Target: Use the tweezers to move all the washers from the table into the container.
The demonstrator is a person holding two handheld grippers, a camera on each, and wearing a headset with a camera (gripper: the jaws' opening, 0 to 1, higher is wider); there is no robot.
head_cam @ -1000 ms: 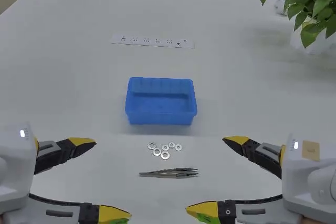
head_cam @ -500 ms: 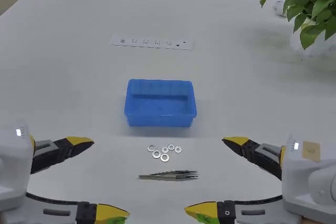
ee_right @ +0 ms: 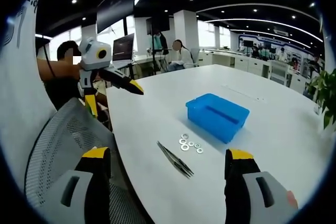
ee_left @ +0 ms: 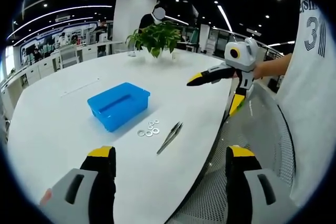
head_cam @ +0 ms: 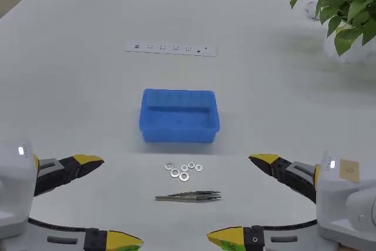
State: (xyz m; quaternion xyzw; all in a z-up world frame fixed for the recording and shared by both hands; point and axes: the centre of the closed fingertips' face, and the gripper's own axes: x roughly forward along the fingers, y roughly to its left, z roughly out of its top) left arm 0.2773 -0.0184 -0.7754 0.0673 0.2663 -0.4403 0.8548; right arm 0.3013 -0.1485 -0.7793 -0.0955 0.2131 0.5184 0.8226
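your left gripper (head_cam: 121, 200) hovered low over the near left of the desk (head_cam: 82, 98), jaws spread wide with nothing between them. to its right, in the middle, the tweezers (head_cam: 188, 196) lay flat and crosswise to you. just beyond them sat the small cluster of washers (head_cam: 184, 170), clear of the tweezers and a little short of the blue container (head_cam: 178, 133), which looked empty. further right, your right gripper (head_cam: 231, 197) mirrored the left, jaws wide apart and empty, with its near jaw close to the tweezers' right end.

nothing had been picked up, so the step in hand was, by my reading, taking hold of the tweezers. to do it well you needed to narrow the jaws first, since the tool was thin and flat on the desk. you also needed to come in low from the near side, so you would not sweep the washers. the jaws should have closed across both arms of the tweezers, so that a squeeze would work the tips. i couldn't tell which end was the tips, so that was worth checking. the spare gripper could have pinned the far end against sliding.
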